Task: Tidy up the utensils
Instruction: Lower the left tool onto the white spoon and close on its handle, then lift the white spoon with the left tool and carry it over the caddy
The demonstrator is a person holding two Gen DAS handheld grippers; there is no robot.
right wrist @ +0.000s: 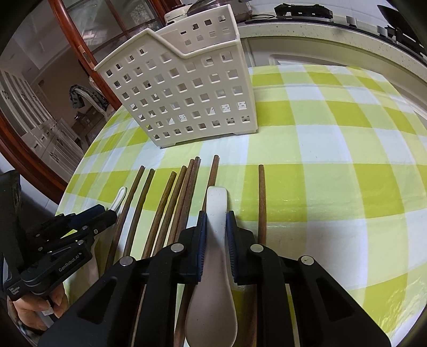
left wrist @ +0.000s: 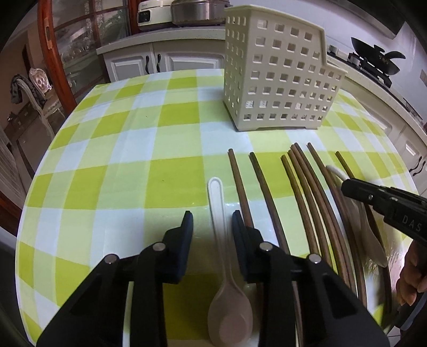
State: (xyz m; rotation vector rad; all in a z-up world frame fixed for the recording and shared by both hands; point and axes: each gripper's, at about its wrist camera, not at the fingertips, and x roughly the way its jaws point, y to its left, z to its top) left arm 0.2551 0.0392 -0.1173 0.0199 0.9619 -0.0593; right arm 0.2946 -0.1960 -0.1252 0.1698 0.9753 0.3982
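Note:
Two white ceramic spoons and several brown wooden chopsticks (left wrist: 307, 192) lie side by side on a green-and-white checked tablecloth (left wrist: 128, 160). Behind them stands a cream perforated utensil basket (left wrist: 280, 80). My left gripper (left wrist: 212, 217) is open astride the handle of the left spoon (left wrist: 215, 186), with a gap on its left side. In the right wrist view, my right gripper (right wrist: 216, 216) is shut on the other spoon (right wrist: 216, 198), both pads against its handle. The chopsticks (right wrist: 160, 202) lie to both sides of it. The basket (right wrist: 186, 93) stands behind, to the left.
The round table's edge curves away on the left (left wrist: 40, 165). Beyond it are white cabinets (left wrist: 138, 64), a counter with a cooker (left wrist: 154, 13), and a stove with a black wok (left wrist: 379, 56). A person's hand (left wrist: 411, 283) holds the right gripper (left wrist: 349, 186).

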